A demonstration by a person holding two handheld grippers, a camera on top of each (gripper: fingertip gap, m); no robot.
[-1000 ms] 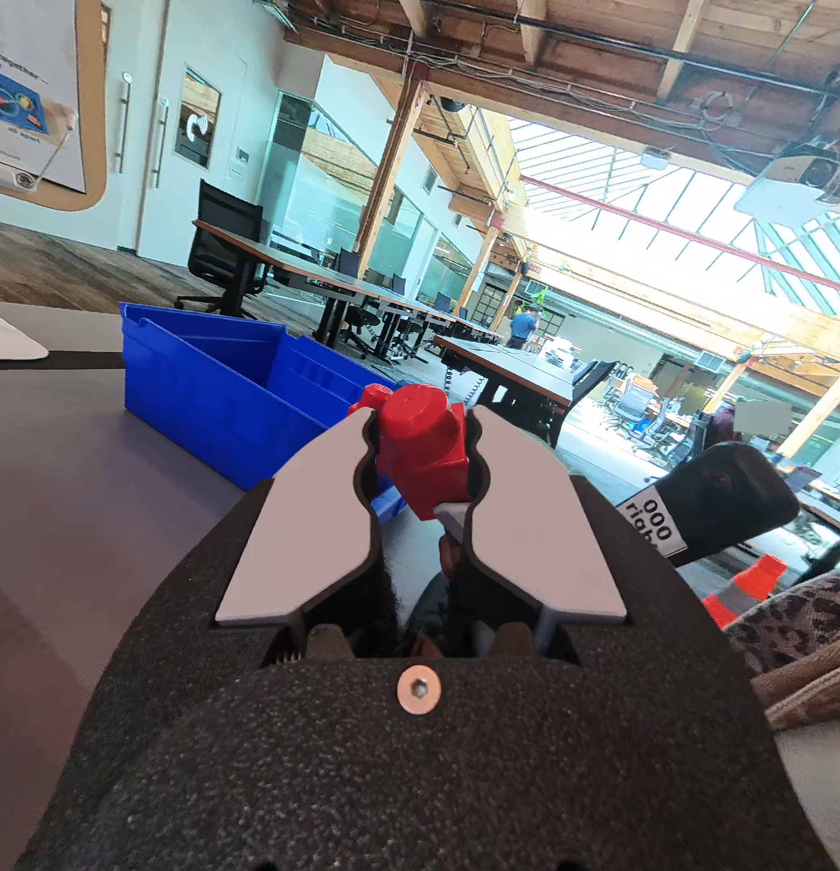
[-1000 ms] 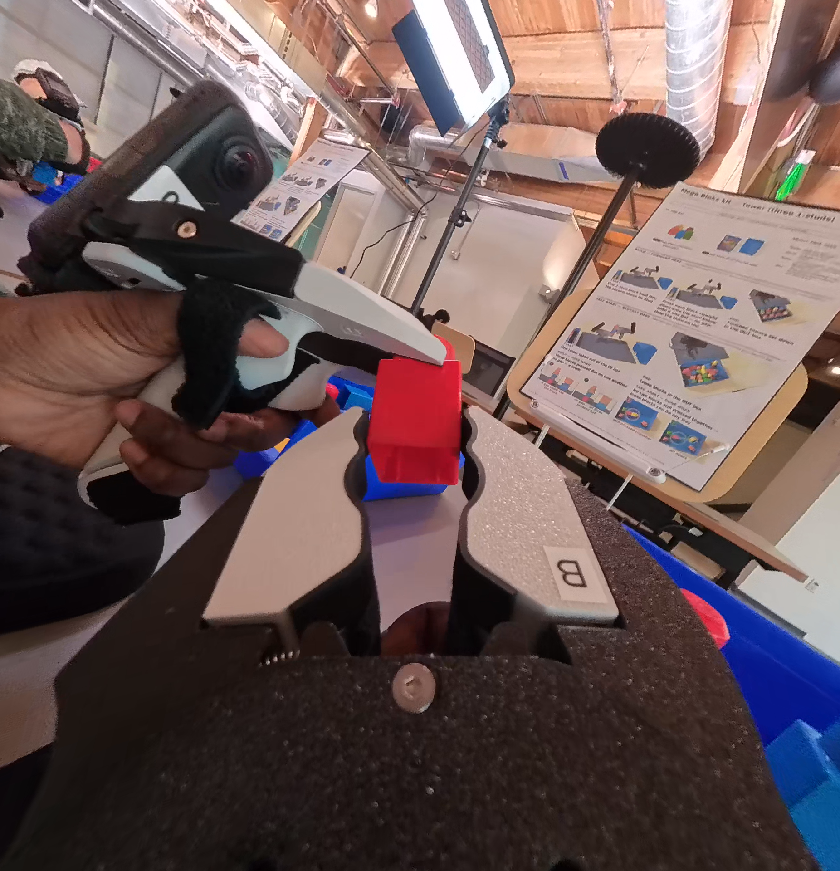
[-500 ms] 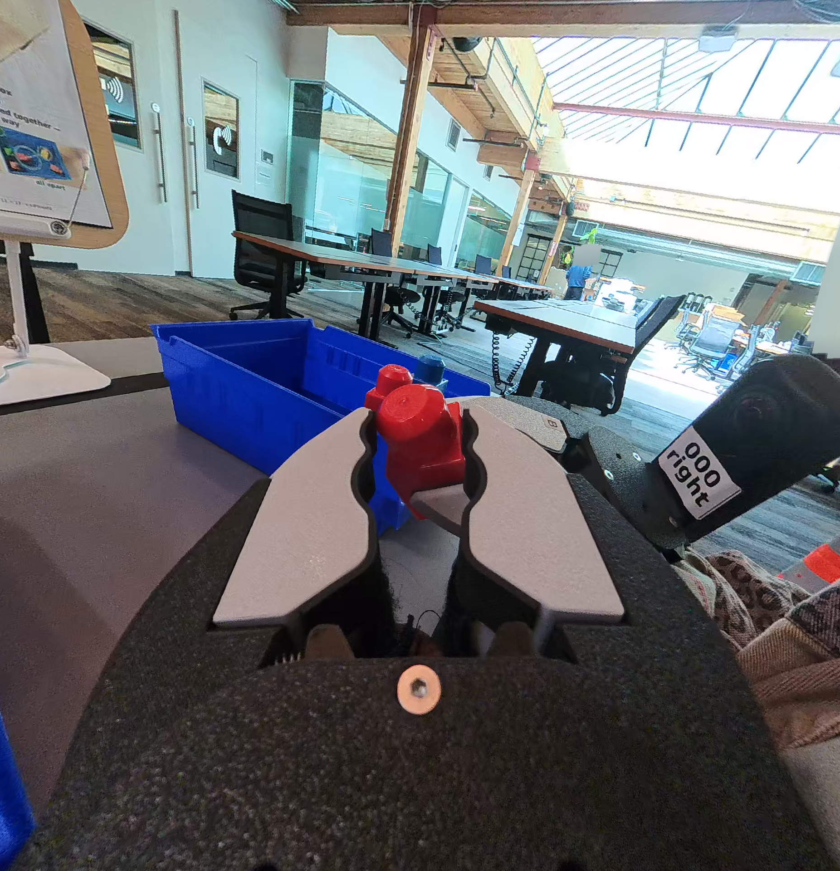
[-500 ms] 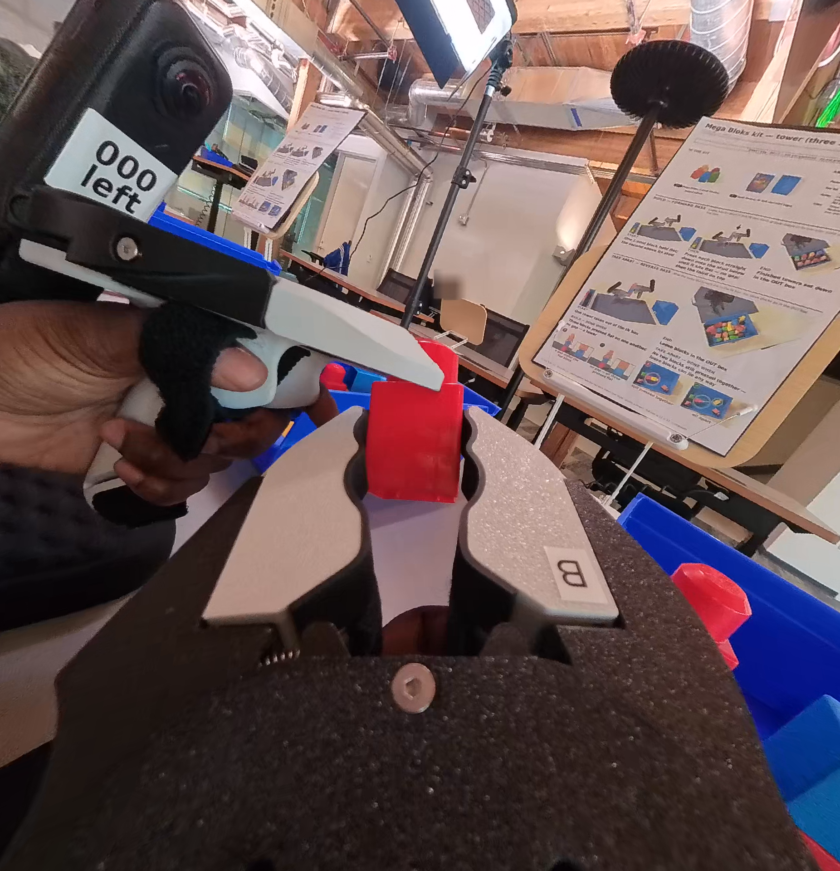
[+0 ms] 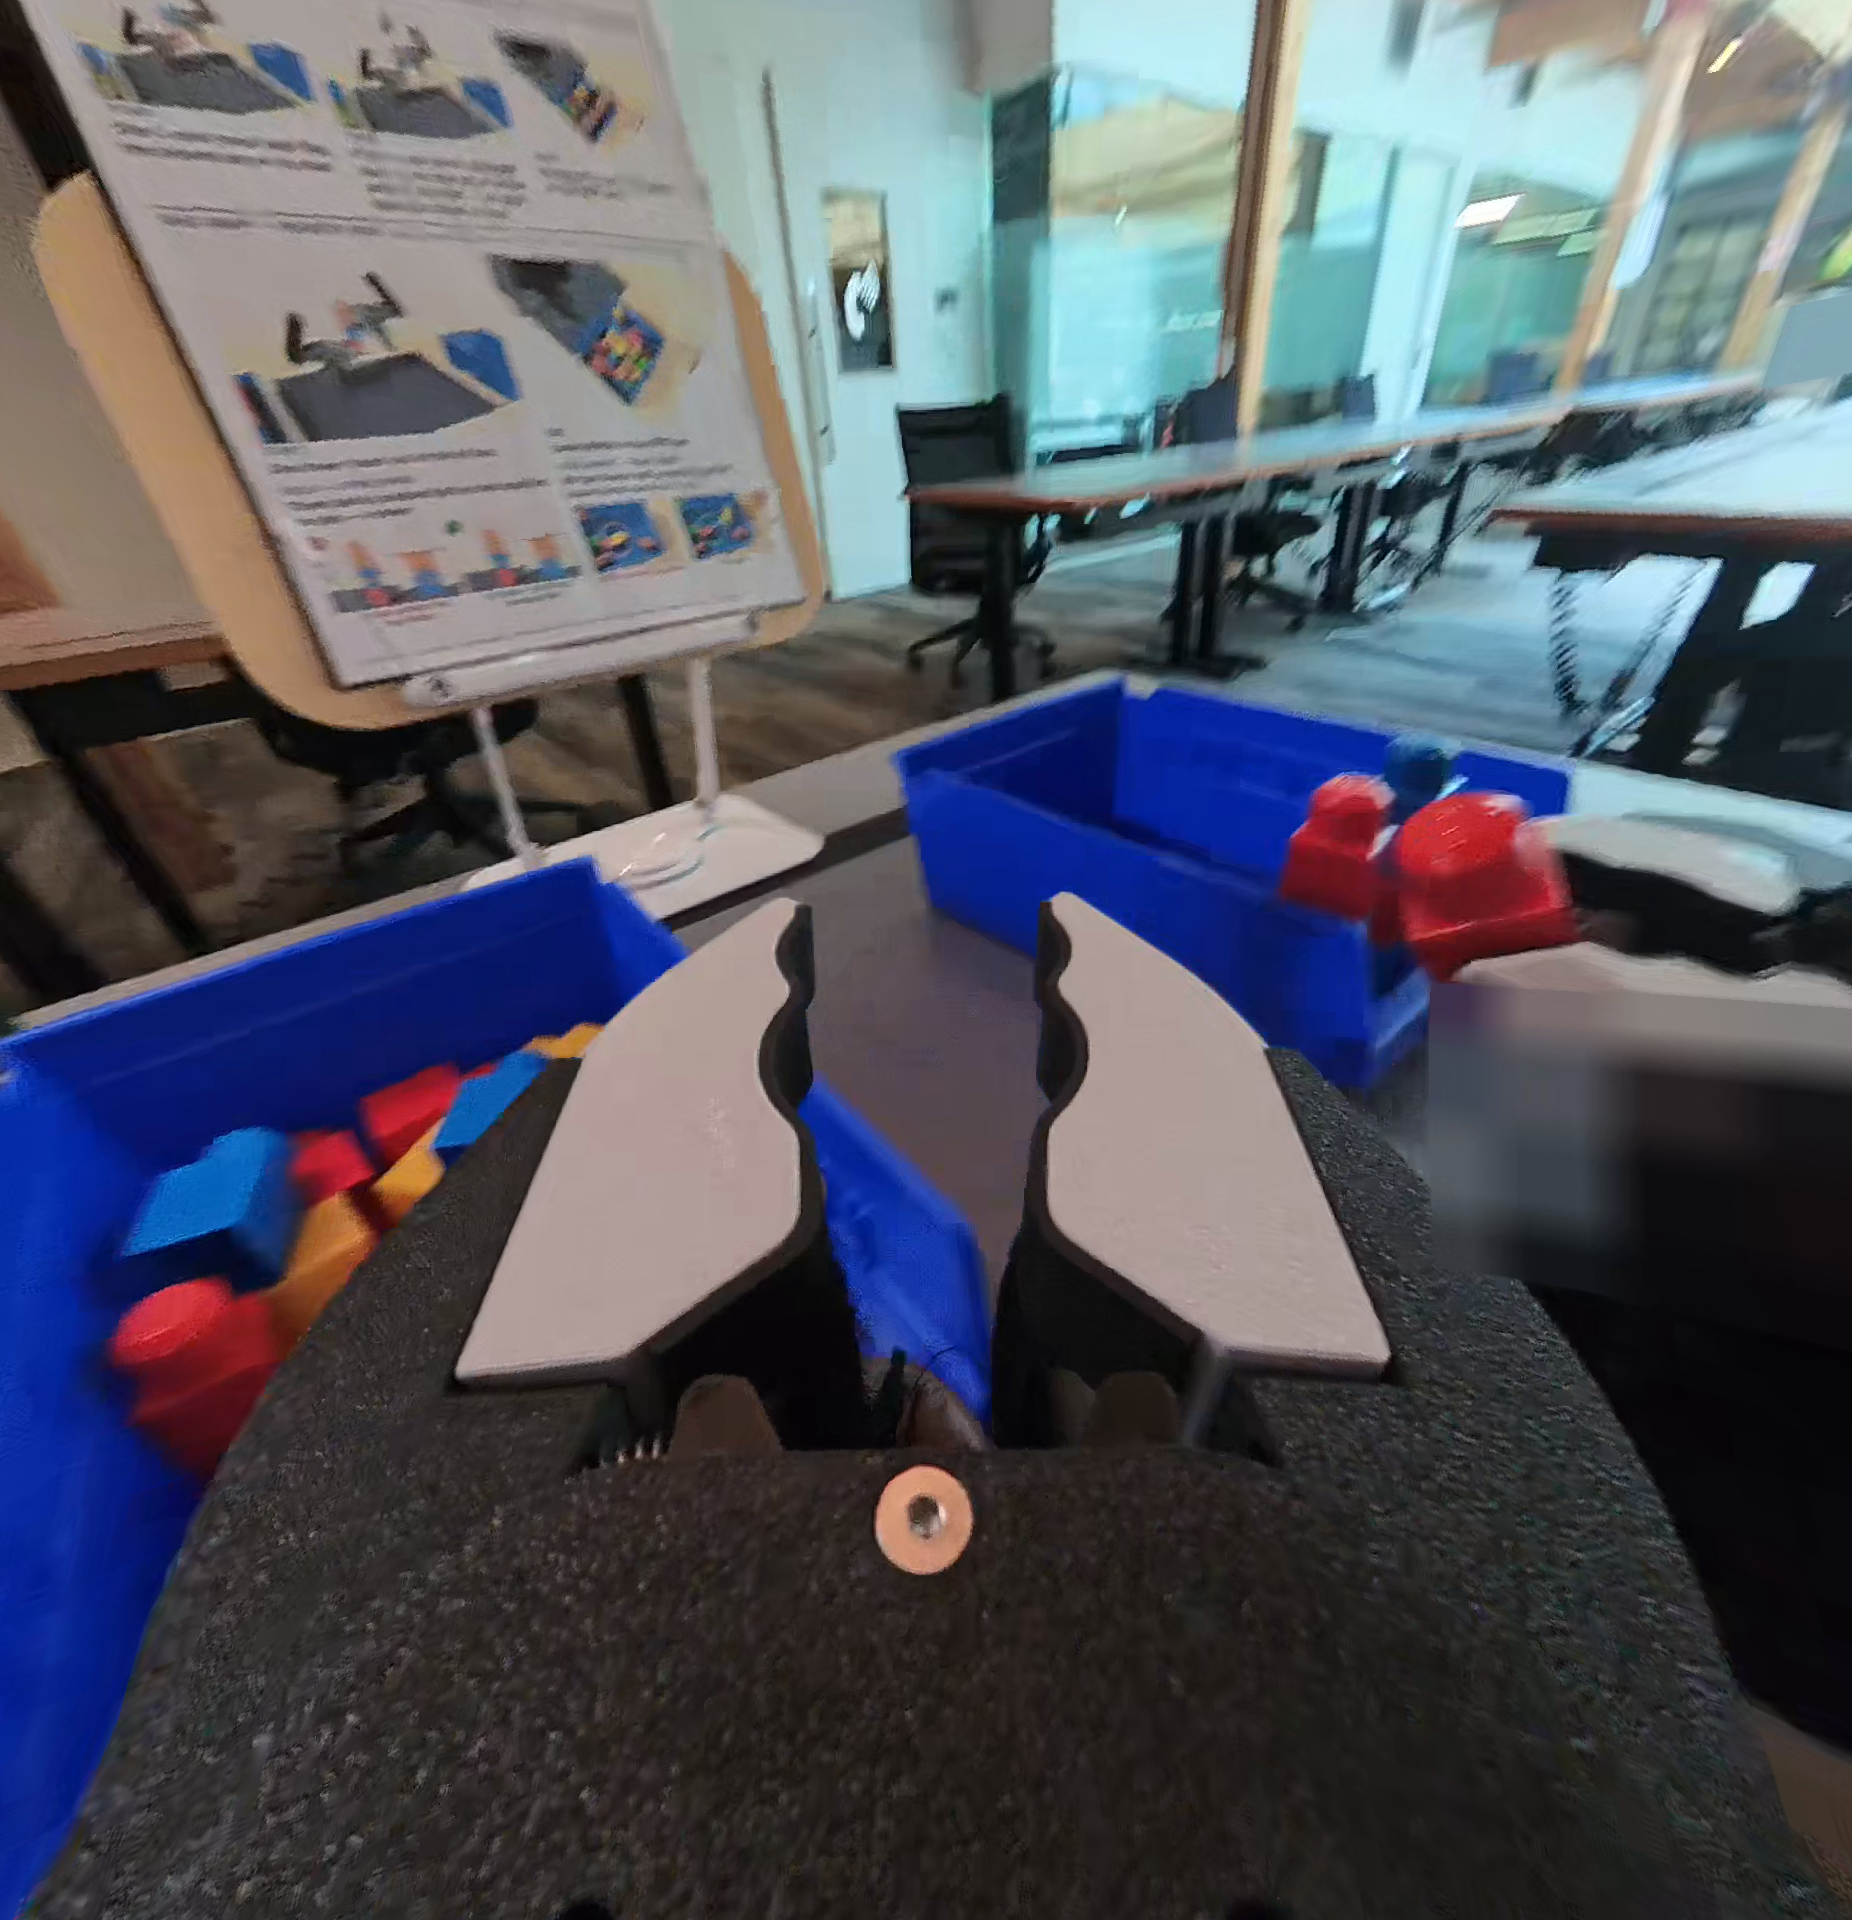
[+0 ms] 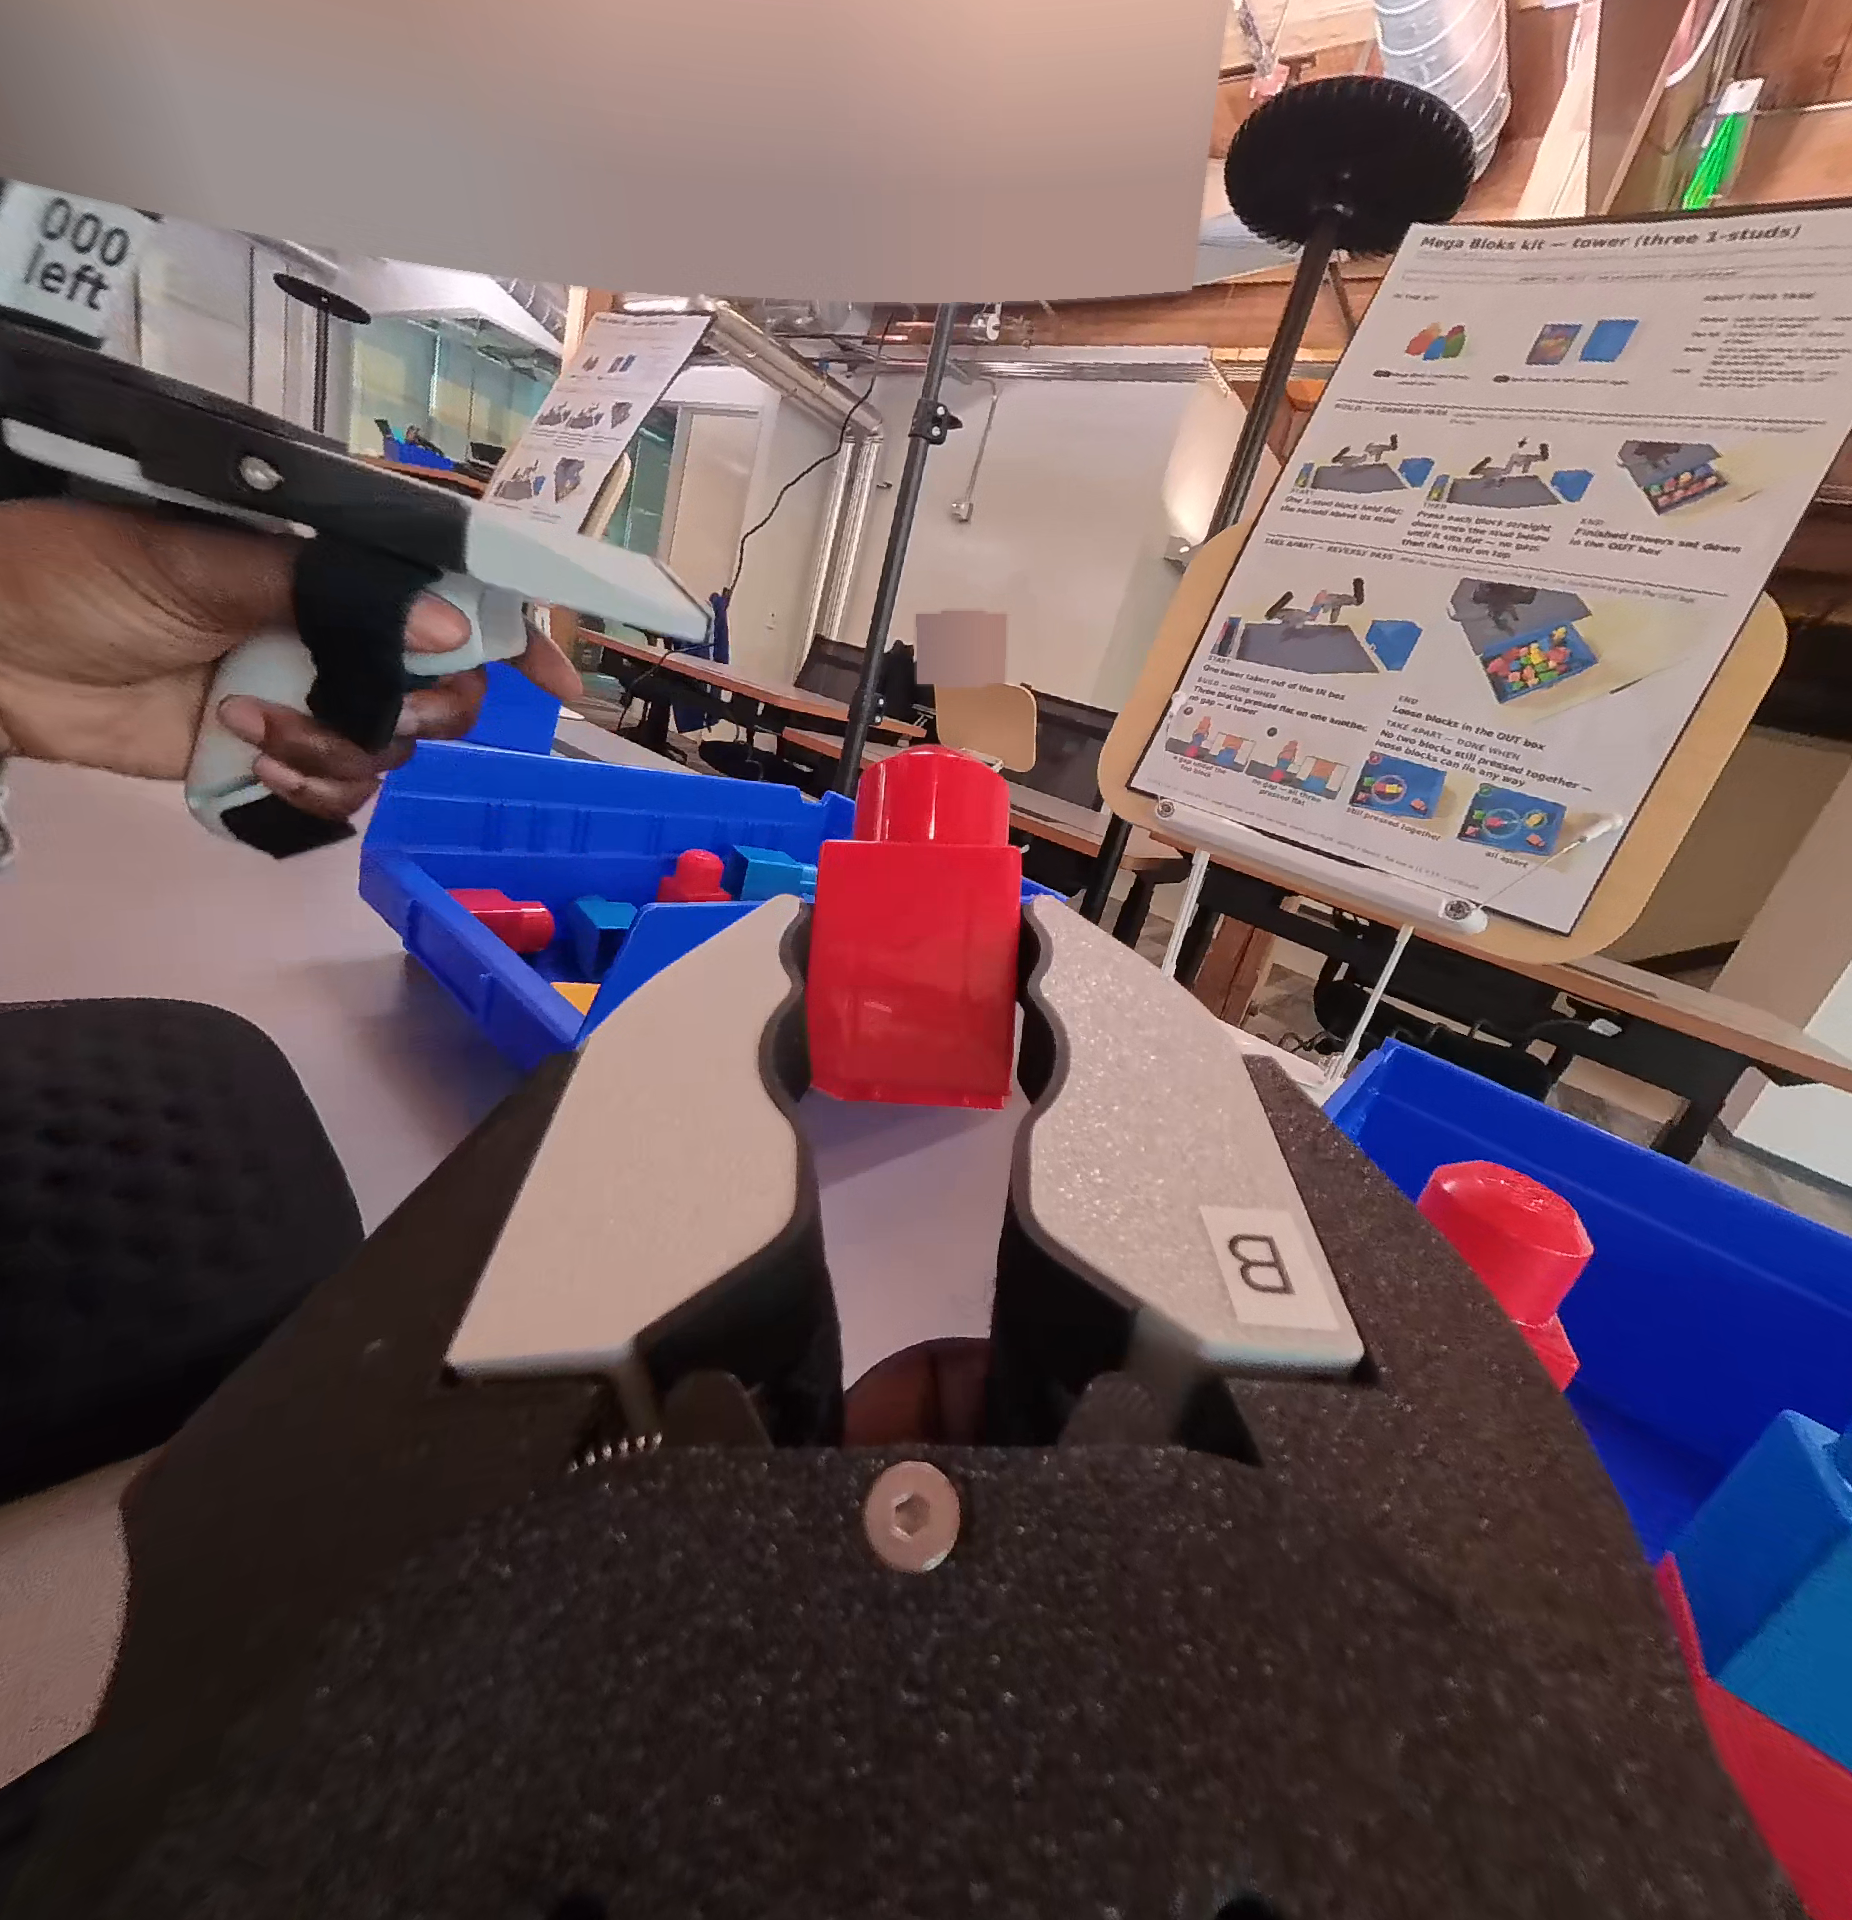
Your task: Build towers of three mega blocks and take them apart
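Since half a second ago your left gripper (image 5: 917, 914) has let go of the red block (image 6: 914, 966) and swung away to the left; its fingers now stand spread with nothing between them. Your right gripper (image 6: 911, 914) pinches that block alone, stud up, clear above the tabletop (image 6: 226, 935).

Nearest the left gripper, at the tabletop's left edge, sits a blue bin (image 5: 309, 997) of loose red, blue and orange blocks. Nearest the right gripper, at the right edge, a second bin (image 6: 1680, 1247) holds a red-topped stack (image 6: 1504, 1247) and a blue piece (image 6: 1795, 1579). Beyond both stands an instruction board (image 6: 1524, 561).

What could go wrong, as I judge it:

- You grip the red block only by its smooth lower walls, near the fingertips. Tilt or jerk the gripper and it may pivot or slide out.
- If you release it from this height, it can bounce off the tabletop or over a bin wall rather than settling inside.
- The left wrist view is blurred, which suggests a fast swing. Carry that speed down into the left bin and the spread fingers may strike its wall or scatter the pile.
- Those blocks lie jumbled and tilted; close on a skewed one and it may squirt free or come up crooked.
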